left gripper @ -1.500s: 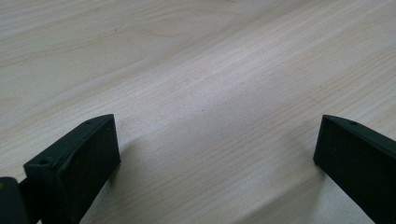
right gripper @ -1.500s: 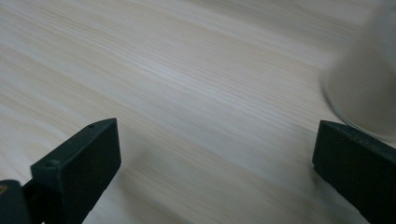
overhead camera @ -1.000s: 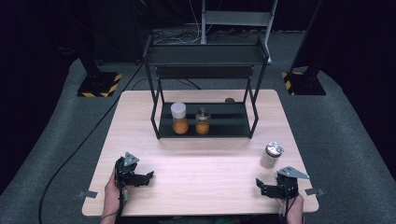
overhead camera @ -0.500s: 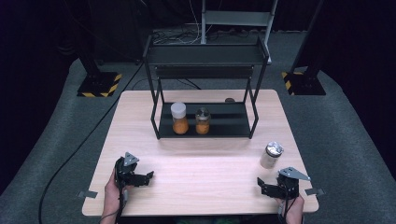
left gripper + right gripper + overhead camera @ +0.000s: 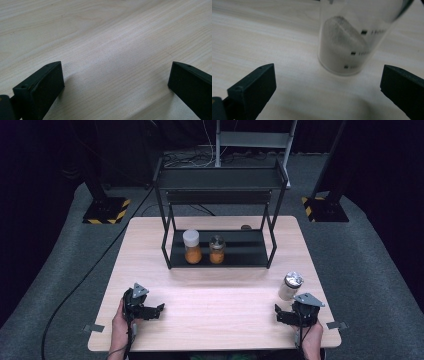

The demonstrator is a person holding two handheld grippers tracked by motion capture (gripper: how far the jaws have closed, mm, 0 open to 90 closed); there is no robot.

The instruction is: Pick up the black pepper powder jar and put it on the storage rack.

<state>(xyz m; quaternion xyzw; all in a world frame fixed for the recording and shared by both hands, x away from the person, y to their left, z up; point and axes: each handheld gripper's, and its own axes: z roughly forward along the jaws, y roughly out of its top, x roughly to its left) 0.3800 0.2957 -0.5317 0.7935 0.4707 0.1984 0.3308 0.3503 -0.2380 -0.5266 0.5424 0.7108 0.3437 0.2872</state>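
A clear jar with a silver lid and white powder (image 5: 290, 286) stands near the table's right edge; the right gripper view has it close ahead (image 5: 347, 47), beyond the jaws and not between them. My right gripper (image 5: 281, 314) (image 5: 328, 90) rests open on the table just in front of it. Over at the front left, my left gripper (image 5: 159, 310) (image 5: 116, 87) lies open with bare wood between its jaws. On the low shelf of a black two-tier rack (image 5: 220, 185) stand a white-lidded jar of orange stuff (image 5: 192, 246) and a smaller orange jar (image 5: 217, 249).
The light wooden table (image 5: 220, 295) has small metal tabs at its front corners. A small dark object (image 5: 245, 227) lies behind the rack. Dark stands with yellow-black bases (image 5: 105, 211) sit on the grey floor at both sides.
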